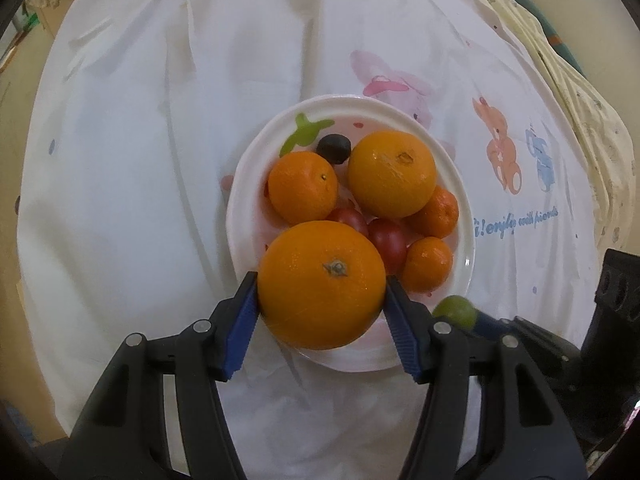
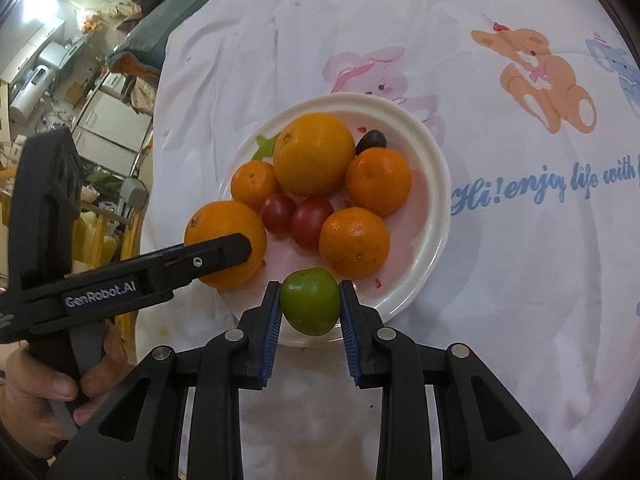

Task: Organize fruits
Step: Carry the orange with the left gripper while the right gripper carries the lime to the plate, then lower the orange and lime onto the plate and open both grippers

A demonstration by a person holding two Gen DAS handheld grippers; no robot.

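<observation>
A white plate [image 1: 466, 216] [image 2: 438, 184] on the cloth holds a second large orange [image 1: 392, 174] [image 2: 314, 154], three small mandarins [image 1: 303, 187], two red tomatoes [image 1: 388, 244] [image 2: 312, 222] and a dark plum [image 1: 334, 149] [image 2: 371, 141]. My left gripper [image 1: 322, 300] is shut on a large orange [image 1: 322, 284] [image 2: 226, 242] at the plate's near edge. My right gripper [image 2: 310, 304] is shut on a green fruit [image 2: 310, 300] [image 1: 454, 312] just over the plate's near rim.
A white tablecloth [image 1: 160, 160] [image 2: 520, 280] with cartoon bears and blue lettering covers the table. Its left edge drops off to a cluttered room [image 2: 60, 80]. The person's hand [image 2: 36, 392] holds the left gripper at lower left.
</observation>
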